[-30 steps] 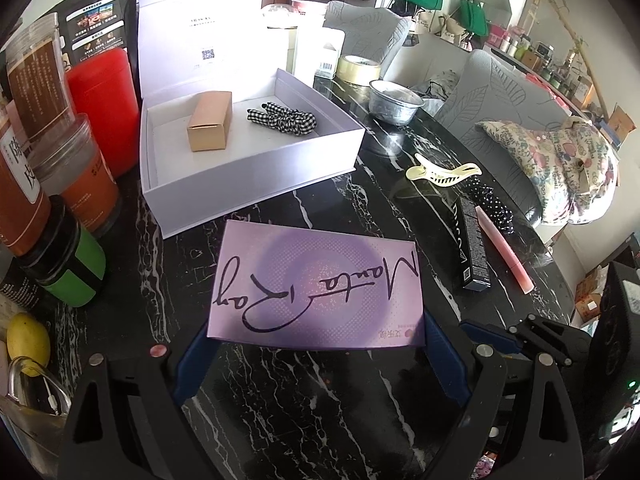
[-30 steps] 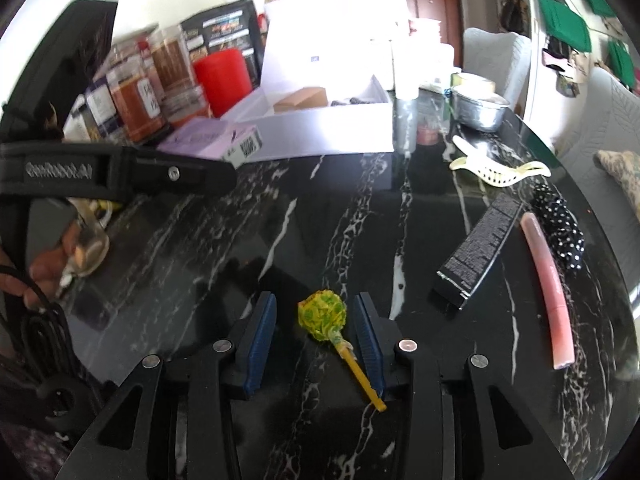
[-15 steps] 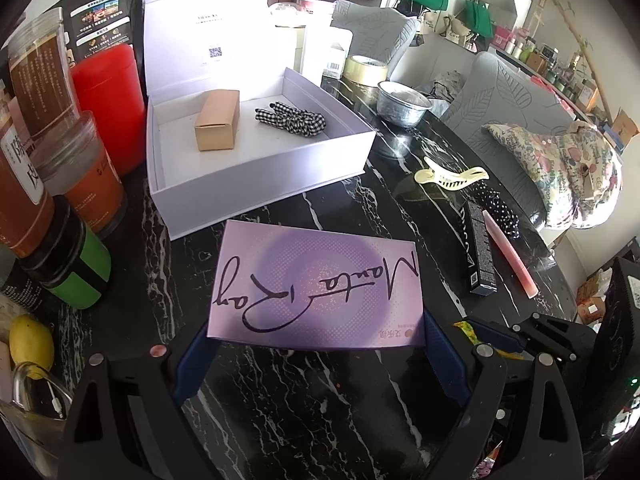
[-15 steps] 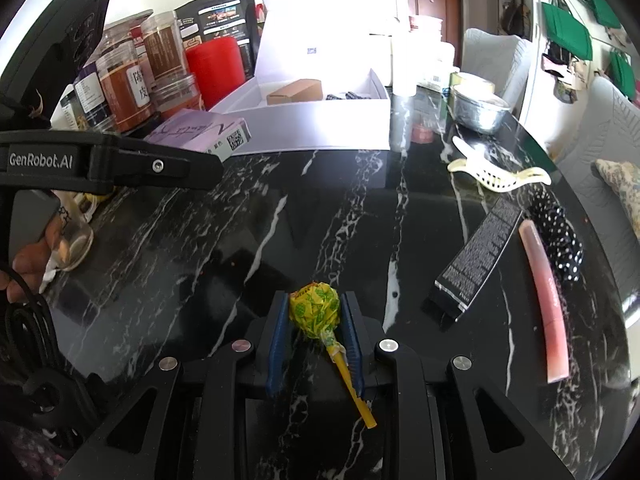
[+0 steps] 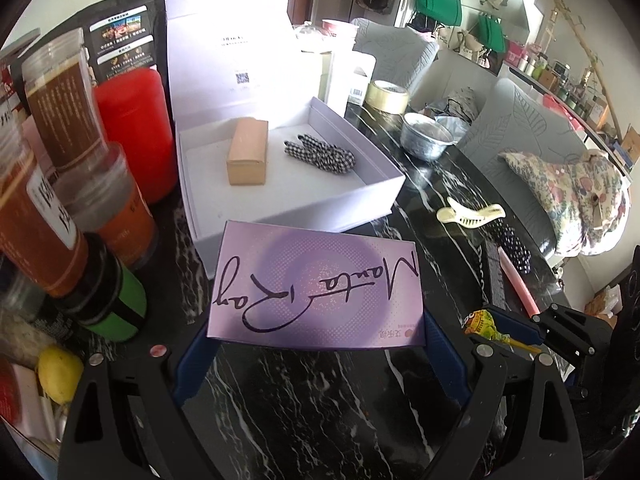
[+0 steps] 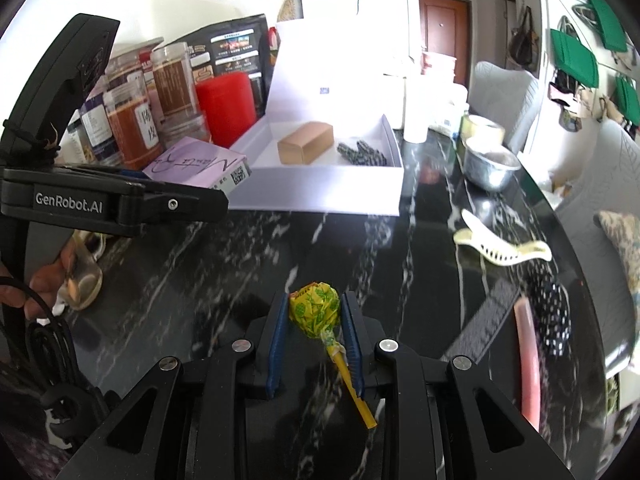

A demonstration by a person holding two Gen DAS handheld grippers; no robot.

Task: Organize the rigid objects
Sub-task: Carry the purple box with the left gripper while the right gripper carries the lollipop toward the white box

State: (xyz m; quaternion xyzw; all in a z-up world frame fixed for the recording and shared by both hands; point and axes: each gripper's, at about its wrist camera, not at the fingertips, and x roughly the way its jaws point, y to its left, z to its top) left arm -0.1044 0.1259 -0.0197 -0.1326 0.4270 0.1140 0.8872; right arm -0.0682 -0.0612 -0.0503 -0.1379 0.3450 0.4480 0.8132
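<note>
While both loads hang clear of the marble table (image 6: 280,240), risks:
left gripper (image 5: 316,344): spread wide, clamping purple box (image 5: 316,292); white tray (image 5: 304,208) at 12 o'clock; wall could snag it.
right gripper (image 6: 314,344): closed on lollipop (image 6: 316,310); round head may roll out.

The purple box (image 5: 316,292) covers the table (image 5: 304,412) beneath it, so its lower face and the inner faces of the blue pads at its two short ends go unseen, and in the right wrist view only one corner of it shows past the black body of the left gripper (image 6: 120,200). The small print on the jars (image 5: 48,184) and on the dark pouch (image 5: 124,40) is too small to read. The long dark box (image 6: 480,320) and the pink stick (image 6: 528,360) are smeared in the right wrist view, and the person's fingers (image 6: 48,280) at its left edge are cut off.
</note>
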